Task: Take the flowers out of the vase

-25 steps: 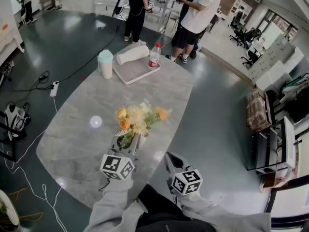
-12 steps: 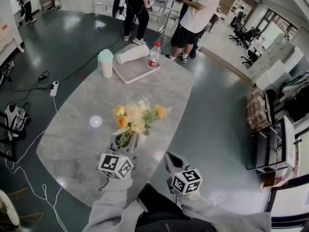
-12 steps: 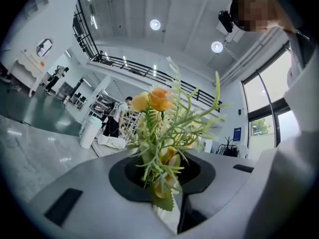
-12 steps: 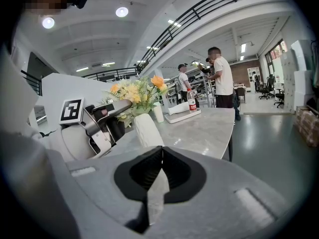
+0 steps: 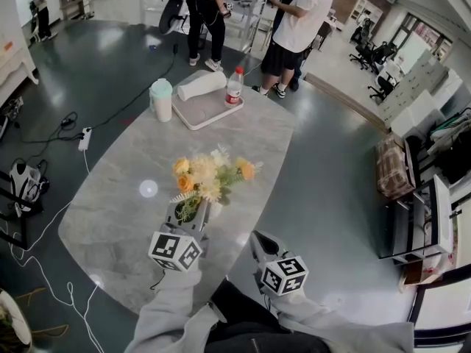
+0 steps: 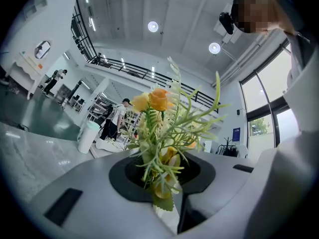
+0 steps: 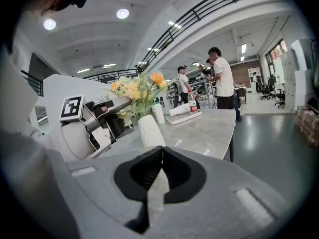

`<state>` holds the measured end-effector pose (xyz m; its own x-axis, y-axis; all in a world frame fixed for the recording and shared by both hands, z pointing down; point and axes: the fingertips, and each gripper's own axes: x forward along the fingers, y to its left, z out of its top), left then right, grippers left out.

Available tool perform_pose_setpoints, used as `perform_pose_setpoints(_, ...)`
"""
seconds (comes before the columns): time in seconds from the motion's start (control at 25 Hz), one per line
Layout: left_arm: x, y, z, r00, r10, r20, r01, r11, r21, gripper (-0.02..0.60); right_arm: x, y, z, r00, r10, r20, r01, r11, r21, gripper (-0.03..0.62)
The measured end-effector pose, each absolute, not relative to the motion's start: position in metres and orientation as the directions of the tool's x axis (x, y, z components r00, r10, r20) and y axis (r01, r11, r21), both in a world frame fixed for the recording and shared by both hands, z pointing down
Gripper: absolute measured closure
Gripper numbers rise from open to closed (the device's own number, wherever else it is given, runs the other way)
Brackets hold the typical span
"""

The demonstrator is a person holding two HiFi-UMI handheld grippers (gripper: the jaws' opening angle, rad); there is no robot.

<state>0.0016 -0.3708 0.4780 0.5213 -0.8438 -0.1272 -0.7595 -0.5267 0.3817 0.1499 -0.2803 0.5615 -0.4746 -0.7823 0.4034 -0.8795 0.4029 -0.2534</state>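
Main risk on the polished oval grey stone-look counter (image 5: pixel 110 197): little friction, so easy sliding or toppling for the slim white ribbed vase (image 7: pixel 149 129) through stems binding in its neck during the pull. No steadying hold on it either: right gripper (image 7: pixel 159 158) parked off the counter's near edge, its 2 fingers pressed together on nothing. Apparently not yet out of that vase, near the counter's middle: the bunch of yellow and orange artificial flowers (image 5: pixel 210 176). Clamped low on its foliage, left gripper (image 6: pixel 167 183), fingers nearly closed around the stems; possible slipping or stripping of a frond with so small a bite. Counter hard, glossy, faintly veined. Vase narrow, upright, matt, probably light. Flowers soft-petalled, with springy, plastic-looking green sprigs.
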Motion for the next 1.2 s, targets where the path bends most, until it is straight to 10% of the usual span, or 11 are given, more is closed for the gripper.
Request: perform_pose_setpoints(1.2,0.002,-0.376,0.394,0.508,-0.819,-0.267,-0.732,-0.574,0.367,0.479,0.151,-0.272,0.539,-0.472,-0.812,0.344,-0.879,0.402,-0.257,0.594)
